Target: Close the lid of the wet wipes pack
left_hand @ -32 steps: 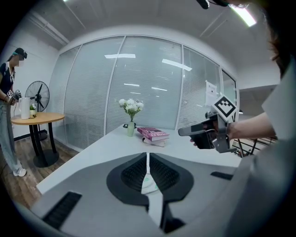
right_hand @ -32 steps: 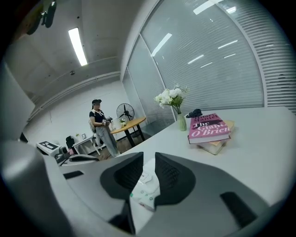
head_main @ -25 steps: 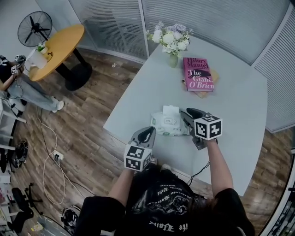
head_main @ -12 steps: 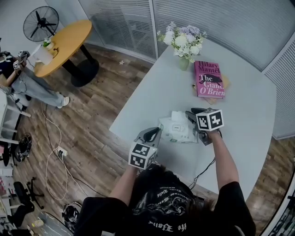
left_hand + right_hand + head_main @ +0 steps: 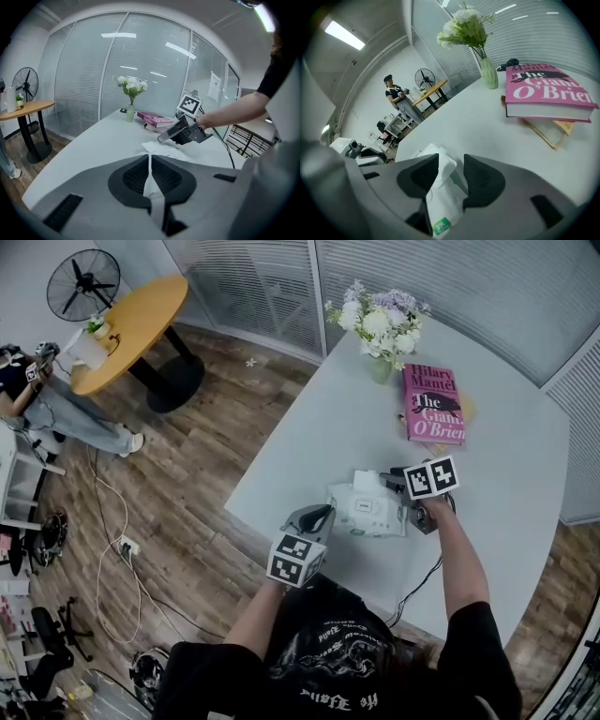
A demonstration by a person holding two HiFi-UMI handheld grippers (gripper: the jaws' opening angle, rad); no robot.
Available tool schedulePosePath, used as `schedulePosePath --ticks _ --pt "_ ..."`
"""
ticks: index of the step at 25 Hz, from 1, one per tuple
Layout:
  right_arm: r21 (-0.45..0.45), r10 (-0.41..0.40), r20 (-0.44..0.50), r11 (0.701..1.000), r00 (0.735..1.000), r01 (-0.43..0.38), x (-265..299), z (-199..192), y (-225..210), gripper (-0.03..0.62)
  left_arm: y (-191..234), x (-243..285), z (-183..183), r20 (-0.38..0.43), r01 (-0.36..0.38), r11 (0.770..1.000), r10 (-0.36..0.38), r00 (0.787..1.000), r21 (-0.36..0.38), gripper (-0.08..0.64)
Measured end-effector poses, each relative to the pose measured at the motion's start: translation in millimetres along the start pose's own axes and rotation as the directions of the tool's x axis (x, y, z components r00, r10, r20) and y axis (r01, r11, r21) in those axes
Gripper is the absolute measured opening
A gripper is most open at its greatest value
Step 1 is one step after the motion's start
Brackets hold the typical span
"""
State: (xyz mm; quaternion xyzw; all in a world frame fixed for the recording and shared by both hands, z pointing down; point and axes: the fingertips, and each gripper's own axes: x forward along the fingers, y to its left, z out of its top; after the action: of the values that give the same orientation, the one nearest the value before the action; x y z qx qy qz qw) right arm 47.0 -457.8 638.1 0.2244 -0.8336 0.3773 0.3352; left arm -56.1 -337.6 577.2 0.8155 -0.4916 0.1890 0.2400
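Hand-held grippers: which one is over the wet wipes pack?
The right hand-held gripper: its opening jaws straddle the raised top of the wet wipes pack; the left hand-held gripper sits short, near the table edge.

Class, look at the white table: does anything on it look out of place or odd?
Yes: the wipes pack near the front edge of the table has its lid flipped up, open. Nothing looks spilled or damaged.
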Motion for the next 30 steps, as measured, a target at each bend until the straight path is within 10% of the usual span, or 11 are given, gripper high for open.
schedulePosePath --ticks 30 --pt "0.036 0.108 0.128 0.993 0.986 -0.113 -18.5 16.0 27.0 0.037 -1.6 41.9 -45.8 -0.199 -0.002 1.0 -0.002 0.98 -0.024 0.018"
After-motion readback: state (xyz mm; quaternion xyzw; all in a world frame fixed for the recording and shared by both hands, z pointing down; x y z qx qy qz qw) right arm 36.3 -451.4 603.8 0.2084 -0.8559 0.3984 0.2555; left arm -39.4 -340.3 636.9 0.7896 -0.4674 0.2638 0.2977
